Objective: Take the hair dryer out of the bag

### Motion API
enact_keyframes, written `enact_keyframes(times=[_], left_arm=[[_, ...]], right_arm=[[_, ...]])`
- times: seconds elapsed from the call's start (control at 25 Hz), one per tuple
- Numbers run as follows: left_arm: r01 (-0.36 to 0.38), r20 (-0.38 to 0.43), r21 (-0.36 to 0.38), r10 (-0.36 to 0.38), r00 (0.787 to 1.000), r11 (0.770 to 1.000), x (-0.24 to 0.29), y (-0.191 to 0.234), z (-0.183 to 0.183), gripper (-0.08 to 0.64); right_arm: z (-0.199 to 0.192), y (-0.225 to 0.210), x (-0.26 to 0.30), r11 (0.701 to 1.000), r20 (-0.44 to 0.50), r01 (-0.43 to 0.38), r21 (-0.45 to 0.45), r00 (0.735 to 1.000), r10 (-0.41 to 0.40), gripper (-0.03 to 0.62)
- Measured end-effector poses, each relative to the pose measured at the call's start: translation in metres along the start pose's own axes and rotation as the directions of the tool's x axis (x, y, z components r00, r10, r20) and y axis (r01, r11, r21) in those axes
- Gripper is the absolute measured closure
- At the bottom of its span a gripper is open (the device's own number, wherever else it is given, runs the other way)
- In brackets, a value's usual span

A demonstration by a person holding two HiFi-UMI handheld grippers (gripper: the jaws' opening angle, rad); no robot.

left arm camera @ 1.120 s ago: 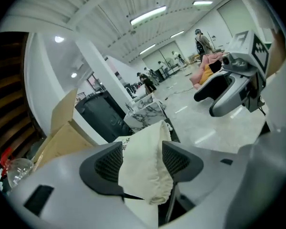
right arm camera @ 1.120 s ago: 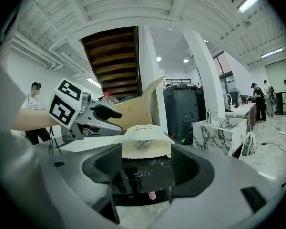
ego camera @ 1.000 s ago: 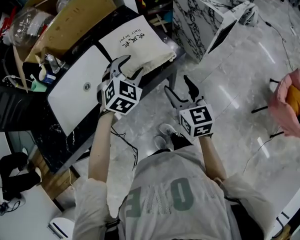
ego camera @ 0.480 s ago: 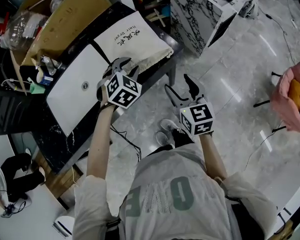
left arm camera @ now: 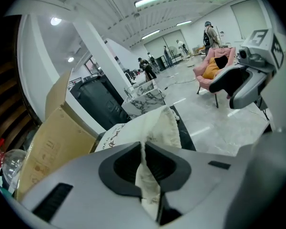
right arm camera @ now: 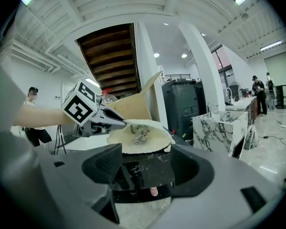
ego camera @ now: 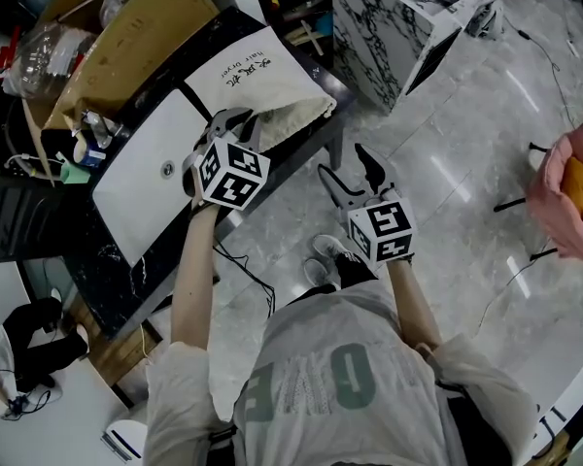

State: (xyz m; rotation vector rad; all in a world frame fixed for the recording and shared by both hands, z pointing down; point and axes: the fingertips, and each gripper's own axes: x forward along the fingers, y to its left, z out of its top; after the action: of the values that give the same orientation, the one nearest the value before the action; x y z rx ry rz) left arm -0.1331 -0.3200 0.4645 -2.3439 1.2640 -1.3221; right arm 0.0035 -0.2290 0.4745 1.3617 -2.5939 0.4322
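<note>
A cream cloth bag with dark print lies on the black table; the hair dryer is hidden from me. My left gripper is at the bag's near edge. Its jaws have just been closing and now pinch a fold of the bag's fabric. In the right gripper view the left gripper grips the rim of the bag, whose mouth looks bunched. My right gripper hangs open over the floor, short of the table's corner, with nothing between its fingers.
A white board lies on the table beside the bag. A cardboard box and clutter stand behind it. A marble block stands on the floor at the right, a pink chair farther right. Cables run under the table.
The left gripper's jaws stood open over the bag's edge and have closed on the fabric, dropping slightly toward it. The right gripper has stayed where it was.
</note>
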Motion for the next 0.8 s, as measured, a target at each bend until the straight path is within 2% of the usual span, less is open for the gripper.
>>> enact_keyframes(times=[0.4, 0.8], left_arm=[[-0.107, 0.08, -0.083, 0.113, 0.99, 0.991, -0.022, 0.04, 0.027, 0.512], [-0.117, 0.087, -0.104, 0.126, 0.988, 0.988, -0.024, 0.043, 0.031, 0.514]], right_arm=[[0.015, 0.009, 0.005, 0.999, 0.025, -0.033, -0.013, 0.999, 0.034, 0.279], [0.019, 0.015, 0.006, 0.998, 0.026, -0.063, 0.012, 0.998, 0.063, 0.279]])
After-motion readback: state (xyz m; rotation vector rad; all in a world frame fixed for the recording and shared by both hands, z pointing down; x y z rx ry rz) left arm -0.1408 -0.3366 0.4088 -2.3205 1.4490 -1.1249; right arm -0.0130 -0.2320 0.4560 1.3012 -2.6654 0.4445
